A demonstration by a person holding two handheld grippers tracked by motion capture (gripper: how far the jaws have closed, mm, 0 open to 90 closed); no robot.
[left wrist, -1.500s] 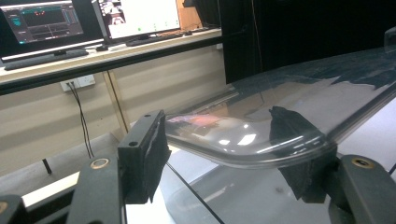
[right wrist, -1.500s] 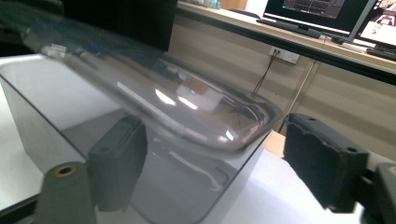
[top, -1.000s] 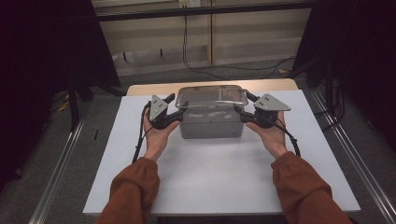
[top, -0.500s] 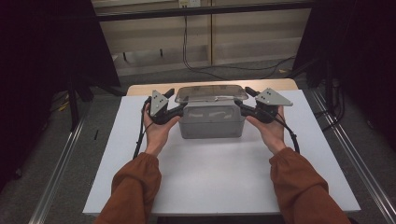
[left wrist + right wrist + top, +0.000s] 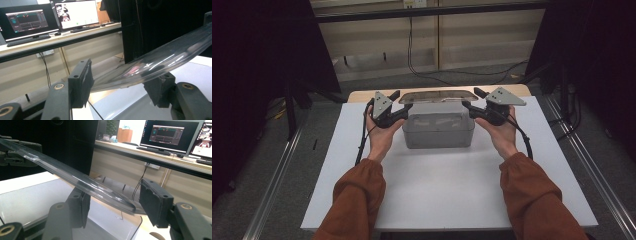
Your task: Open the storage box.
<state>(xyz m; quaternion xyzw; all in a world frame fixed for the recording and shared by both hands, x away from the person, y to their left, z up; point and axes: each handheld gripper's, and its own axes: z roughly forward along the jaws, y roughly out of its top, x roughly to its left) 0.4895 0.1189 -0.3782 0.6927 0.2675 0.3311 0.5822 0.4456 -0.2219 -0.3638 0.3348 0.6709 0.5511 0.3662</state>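
Two-thirds of the high view is taken up by a flat white bench (image 5: 437, 200), matte and rectangular, with sleeved forearms reaching in over its near edge. Toward its far side stands a clear plastic box (image 5: 438, 131), rectangular with rounded corners and cloudy, slightly glossy walls. Just above the box hangs its lid (image 5: 437, 96), lifted free of the rim: a thin, transparent sheet of plastic with a raised border and soft corners, catching streaks of light.

At the lid's left end sit the left tongs (image 5: 399, 103), black and blocky with a grey three-cornered plate on top. Their jaws have just been closing, and they pinch the lid, its edge meeting one dark, rubbery pad and its underside lying across the other. The right tongs (image 5: 471, 98) have the lid's other end between their jaws, which have also closed a little. The lid lies on one jaw, but I cannot tell whether the other pad touches its rim.
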